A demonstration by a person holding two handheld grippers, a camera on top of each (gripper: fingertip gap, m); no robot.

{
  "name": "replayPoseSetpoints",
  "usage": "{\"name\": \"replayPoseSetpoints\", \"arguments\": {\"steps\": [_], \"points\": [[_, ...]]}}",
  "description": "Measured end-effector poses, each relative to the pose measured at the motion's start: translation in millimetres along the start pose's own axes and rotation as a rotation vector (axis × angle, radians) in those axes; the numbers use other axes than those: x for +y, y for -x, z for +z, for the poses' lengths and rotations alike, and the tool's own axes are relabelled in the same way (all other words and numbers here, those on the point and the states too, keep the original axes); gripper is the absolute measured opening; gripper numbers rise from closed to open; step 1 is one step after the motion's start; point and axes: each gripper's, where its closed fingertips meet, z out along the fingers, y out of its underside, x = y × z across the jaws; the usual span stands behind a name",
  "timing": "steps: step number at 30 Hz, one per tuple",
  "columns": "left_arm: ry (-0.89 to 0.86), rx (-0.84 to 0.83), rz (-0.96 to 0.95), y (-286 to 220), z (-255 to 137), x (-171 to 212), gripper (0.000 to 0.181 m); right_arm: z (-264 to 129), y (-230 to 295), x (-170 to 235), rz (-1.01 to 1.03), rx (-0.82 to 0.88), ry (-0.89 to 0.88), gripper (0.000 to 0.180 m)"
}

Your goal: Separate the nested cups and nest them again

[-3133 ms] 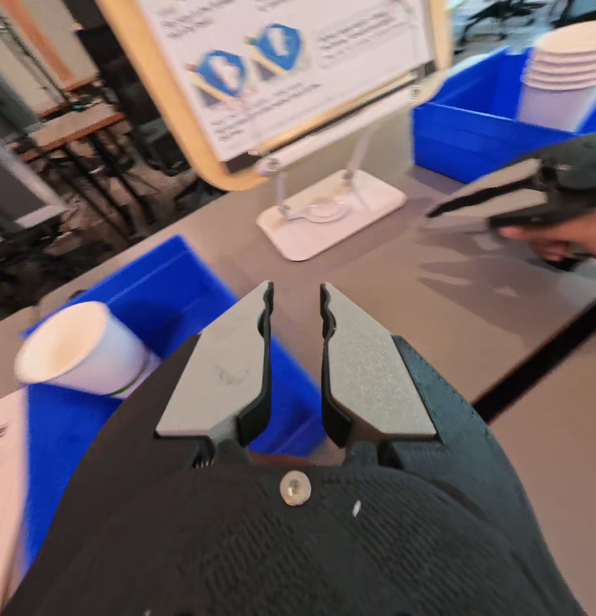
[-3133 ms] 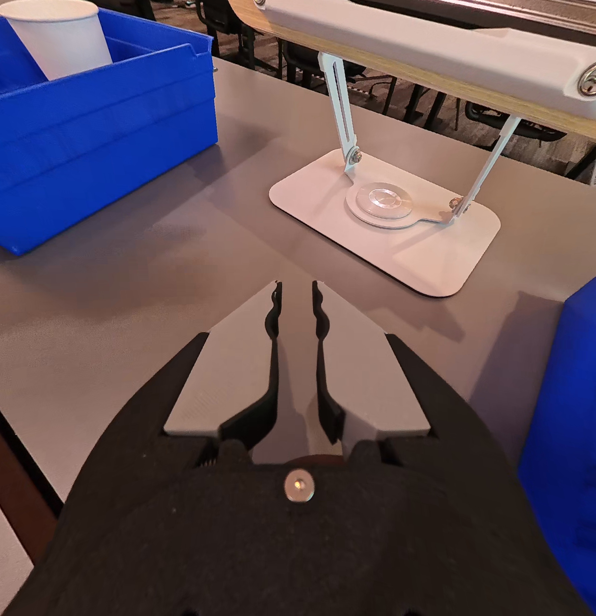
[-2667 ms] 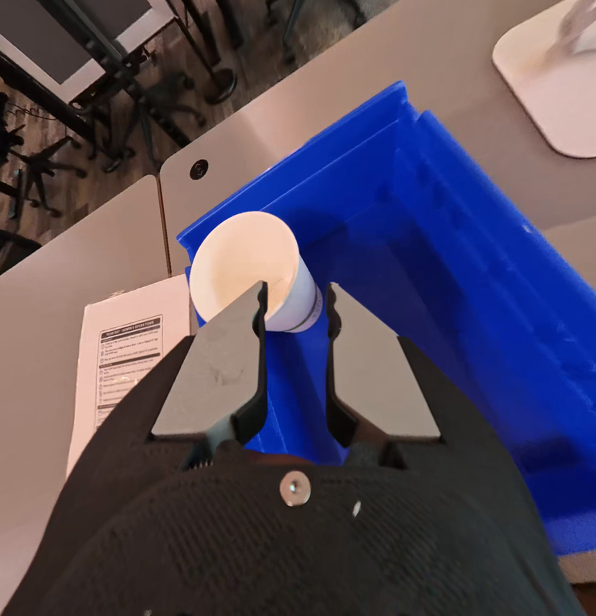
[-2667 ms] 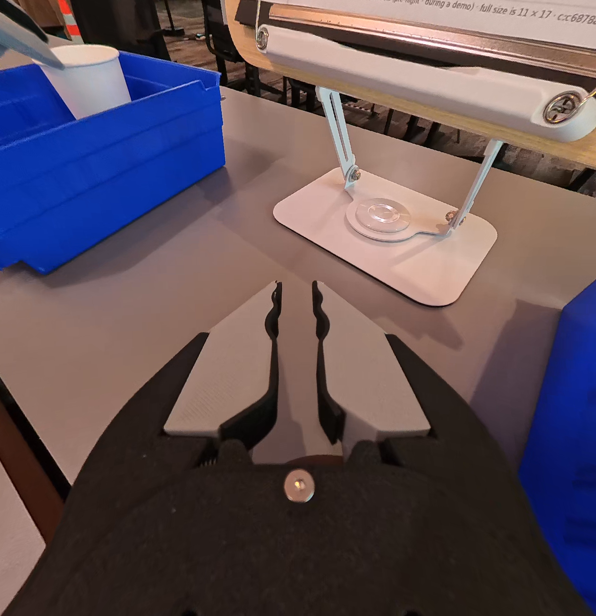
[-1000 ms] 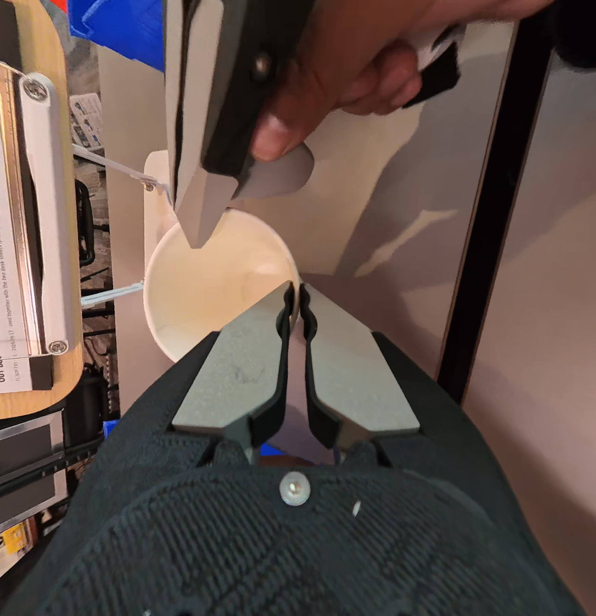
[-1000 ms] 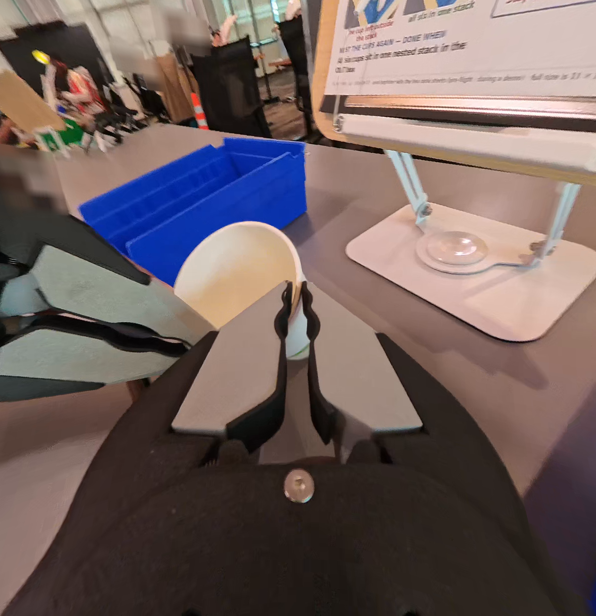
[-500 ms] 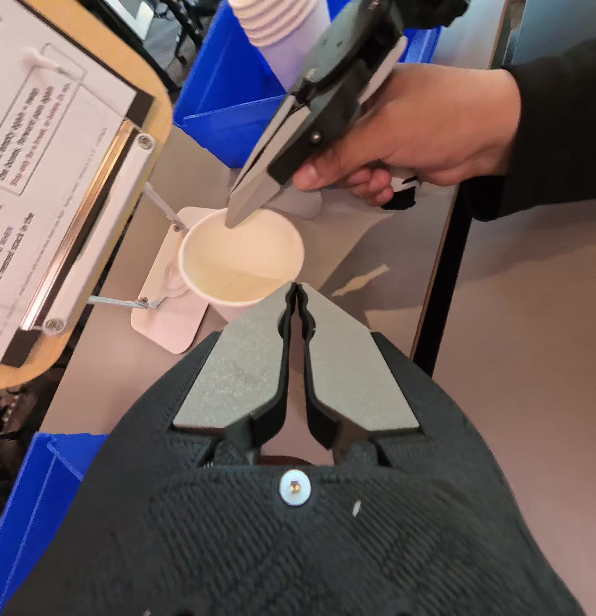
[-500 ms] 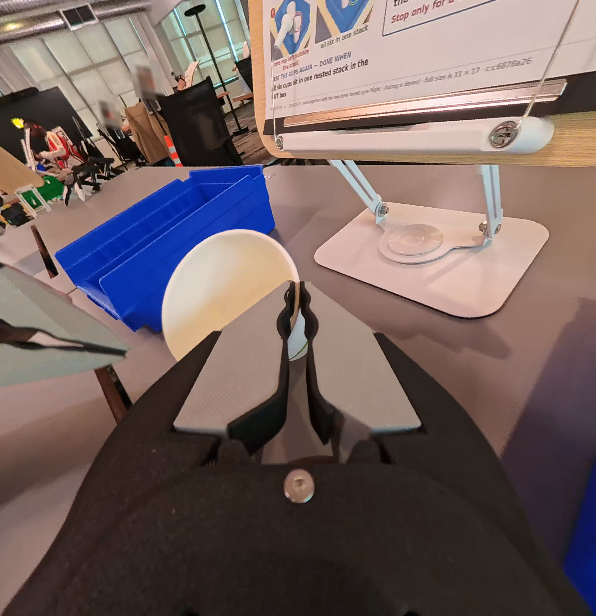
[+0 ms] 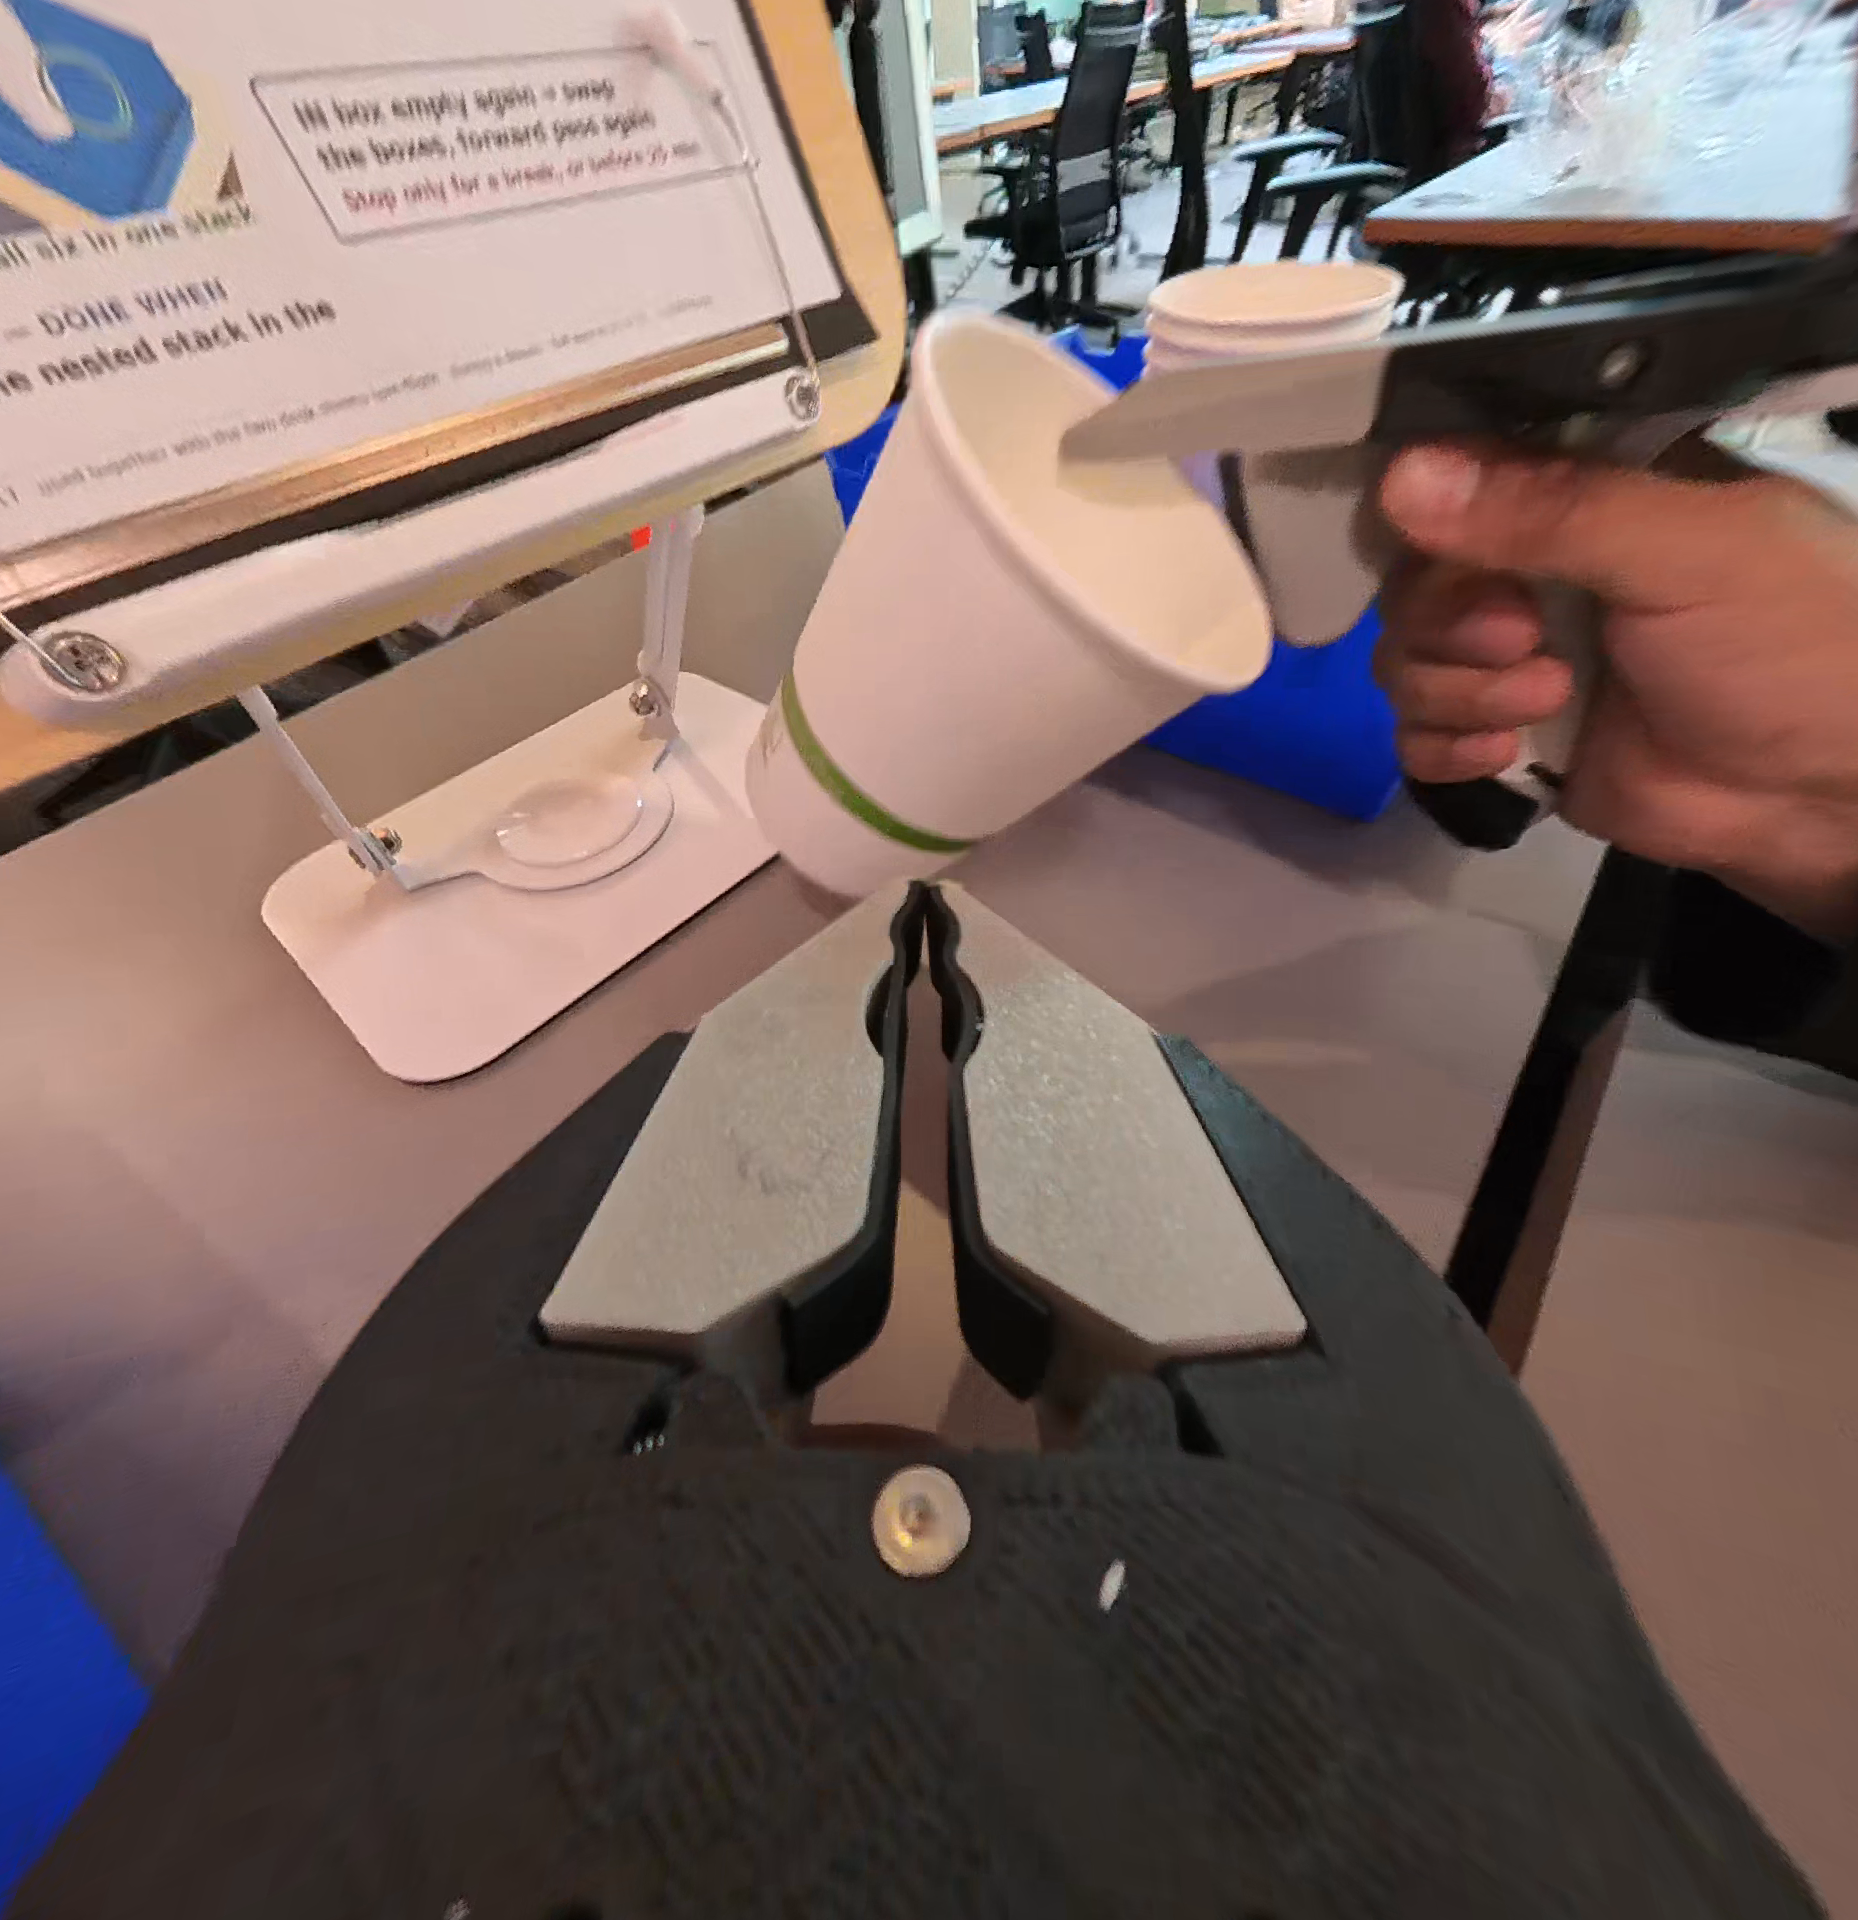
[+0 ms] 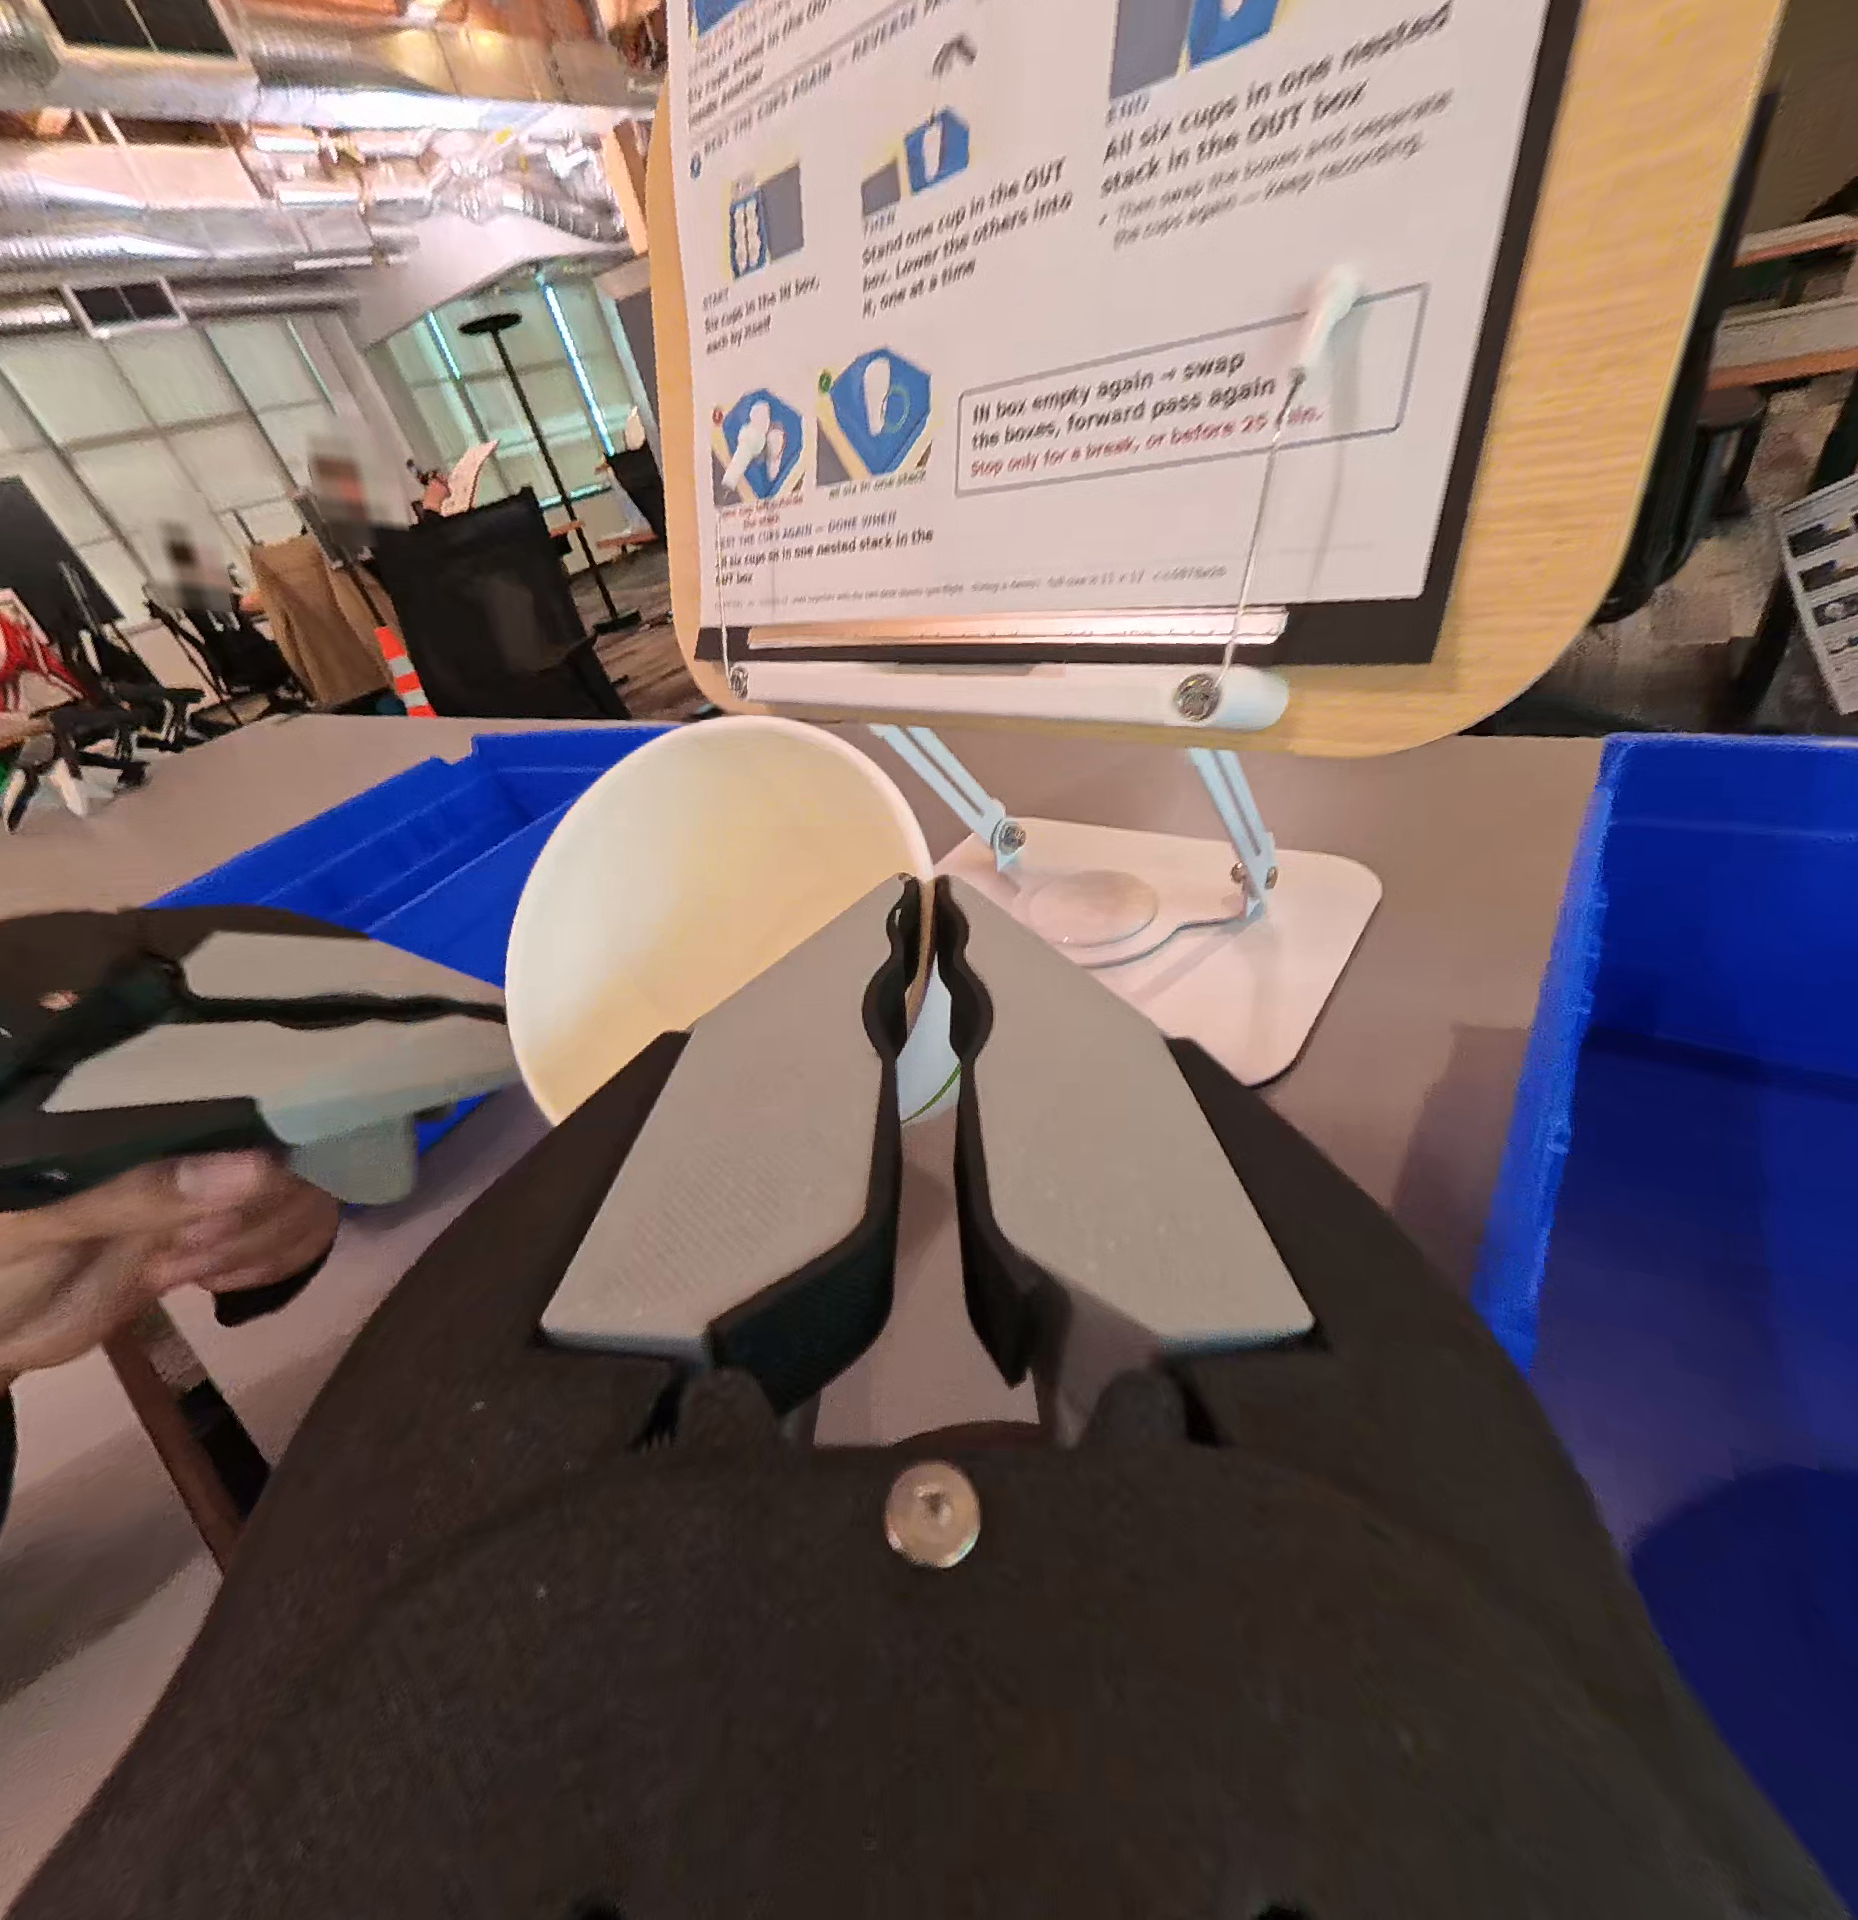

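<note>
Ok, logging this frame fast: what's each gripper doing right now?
Left gripper: shut, holding nothing.
Right gripper: shut on the rim of the white paper cup, which hangs tilted above the table.

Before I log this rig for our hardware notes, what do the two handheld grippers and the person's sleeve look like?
Both the left gripper and the right gripper have a black textured body, two flat grey wedge fingers with wavy black inner pads, and one silver screw. The handle is pale grey. The sleeve is dark.

Both wrist cameras look forward along their jaws, close (perhaps slightly blurred), sharing the cup (image 9: 992,613) and document stand (image 10: 1164,914).
</note>
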Motion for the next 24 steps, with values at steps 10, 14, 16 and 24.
{"name": "replayPoseSetpoints", "arguments": {"steps": [10,14,16,24], "points": [[-0.012,-0.092,0.027,12.6,-10.7,13.7,0.0,-50.4,-1.9,-75.0,0.021,-0.031,-0.308,0.0],[0.009,-0.088,0.039,12.5,-9.9,16.7,0.0,-88.6,-33.9,-114.9,-0.006,0.077,-0.388,0.0],[0.021,-0.091,0.053,12.6,-9.0,18.8,0.0,-103.9,-57.7,-134.7,-0.036,0.137,-0.371,0.0],[0.03,-0.079,0.052,10.4,-7.6,20.5,0.0,-135.5,-147.7,-166.8,-0.029,0.323,-0.076,0.0]]}}
